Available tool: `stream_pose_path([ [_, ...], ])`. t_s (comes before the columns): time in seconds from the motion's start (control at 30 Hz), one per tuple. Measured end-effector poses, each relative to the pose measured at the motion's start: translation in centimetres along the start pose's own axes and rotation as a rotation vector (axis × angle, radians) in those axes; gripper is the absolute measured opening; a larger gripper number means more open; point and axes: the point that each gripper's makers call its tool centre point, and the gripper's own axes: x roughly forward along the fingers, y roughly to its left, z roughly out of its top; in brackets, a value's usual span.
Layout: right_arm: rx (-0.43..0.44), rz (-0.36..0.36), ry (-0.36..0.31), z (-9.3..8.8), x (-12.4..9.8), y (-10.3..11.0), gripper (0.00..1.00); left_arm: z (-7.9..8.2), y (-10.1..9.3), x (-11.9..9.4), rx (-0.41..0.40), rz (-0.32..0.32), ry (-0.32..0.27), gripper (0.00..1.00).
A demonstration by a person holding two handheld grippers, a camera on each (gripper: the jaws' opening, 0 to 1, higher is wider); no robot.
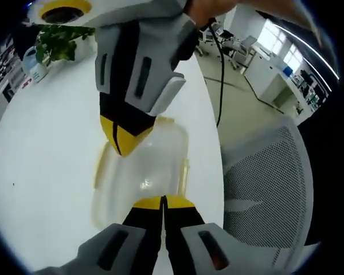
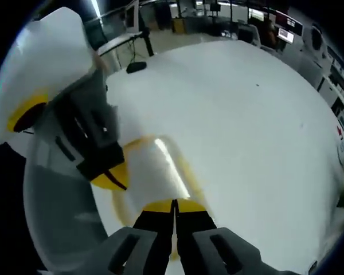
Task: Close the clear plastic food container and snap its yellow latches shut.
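The clear plastic container point(image 1: 155, 163) lies on the white table point(image 1: 40, 143) with its lid on. Pale yellow latches show along its left side point(image 1: 97, 172) and right side point(image 1: 186, 175). My left gripper point(image 1: 163, 201) is shut, its yellow tips over the container's near edge. My right gripper point(image 1: 120, 140) comes in from the top, shut, with its tips down on the far part of the lid. In the right gripper view, my right gripper point(image 2: 173, 205) sits shut at the container's point(image 2: 157, 169) edge, and the left gripper point(image 2: 110, 175) reaches in from the left.
A potted plant point(image 1: 57, 40) stands at the table's far left. A white mesh chair point(image 1: 269, 189) is close to the table's right edge, and a black cable point(image 1: 221, 74) hangs beyond it. Open table point(image 2: 246, 114) spreads to the right of the container.
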Motion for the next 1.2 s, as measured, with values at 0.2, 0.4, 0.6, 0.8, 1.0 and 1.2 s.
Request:
stream_pose_path([
  [0.2, -0.085, -0.03, 0.034, -0.1, 0.8, -0.4, 0.0, 0.3, -0.4, 0.3, 0.016, -0.003, -0.002, 0.0],
  [0.4, -0.105, -0.044, 0.044, 0.0, 0.8, -0.8, 0.0, 0.9, -0.7, 0.7, 0.021, -0.017, -0.004, 0.0],
  [0.6, -0.075, -0.051, 0.047, -0.1, 0.9, -1.4, 0.0, 0.8, -1.2, 0.8, 0.009, -0.037, -0.004, 0.0],
  [0.8, 0.009, -0.034, 0.026, 0.3, 0.9, -1.4, 0.11, 1.6, -1.9, 0.7, -0.051, -0.06, -0.054, 0.24],
  [1.0, -0.065, -0.099, 0.005, 1.2, 0.7, -2.6, 0.33, 1.2, -1.1, 0.7, 0.077, 0.026, 0.002, 0.37],
  [1.2, -0.037, -0.135, 0.021, 0.8, 0.5, -4.0, 0.29, 1.1, -1.2, 0.6, 0.065, 0.029, 0.004, 0.28],
])
